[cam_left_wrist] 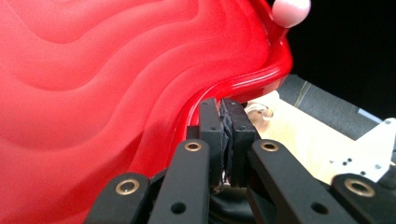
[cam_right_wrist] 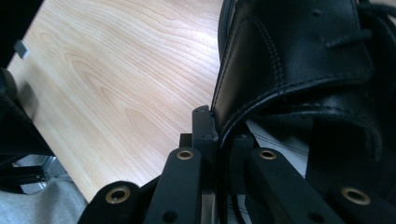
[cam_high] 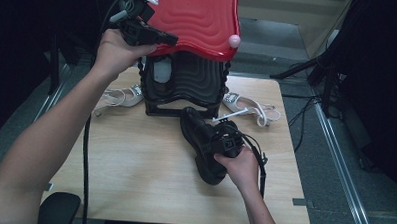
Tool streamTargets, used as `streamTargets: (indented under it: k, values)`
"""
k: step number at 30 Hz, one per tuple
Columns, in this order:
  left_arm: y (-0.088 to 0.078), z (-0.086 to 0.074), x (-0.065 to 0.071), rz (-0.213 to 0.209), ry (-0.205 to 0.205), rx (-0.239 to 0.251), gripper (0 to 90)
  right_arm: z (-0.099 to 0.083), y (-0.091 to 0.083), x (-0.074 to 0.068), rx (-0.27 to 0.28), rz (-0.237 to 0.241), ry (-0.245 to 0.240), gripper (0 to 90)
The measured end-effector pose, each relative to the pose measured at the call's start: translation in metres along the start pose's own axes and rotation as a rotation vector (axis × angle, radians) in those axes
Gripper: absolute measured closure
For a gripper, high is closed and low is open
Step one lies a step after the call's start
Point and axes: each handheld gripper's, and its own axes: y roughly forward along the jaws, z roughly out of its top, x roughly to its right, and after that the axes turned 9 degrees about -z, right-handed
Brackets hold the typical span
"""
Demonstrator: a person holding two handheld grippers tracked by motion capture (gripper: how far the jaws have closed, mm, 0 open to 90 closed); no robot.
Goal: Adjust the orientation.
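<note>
Black leather boot (cam_high: 201, 142) lies on its side mid-table, its supple collar pinched between the right gripper's (cam_right_wrist: 219, 133) jaws, a fair hold for a weighty shoe; farther off, the left gripper (cam_left_wrist: 224, 116) clamps the glossy red lid's (cam_high: 199, 19) rigid, slippery rim.

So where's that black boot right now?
In the high view the black boot lies on the wooden table, right of centre, just before the red-lidded black box, its collar pinched by the right gripper.
</note>
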Motion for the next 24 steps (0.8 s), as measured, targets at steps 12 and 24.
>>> streamTargets:
  k: [12,24]
  values:
    - [0.008,0.007,-0.004,0.043,-0.008,-0.013,88.3,0.004,-0.026,-0.003,0.037,0.024,-0.008,86.9]
    - [0.009,0.005,-0.018,0.061,-0.048,-0.014,88.4,0.008,-0.06,-0.017,0.074,0.049,-0.044,86.6]
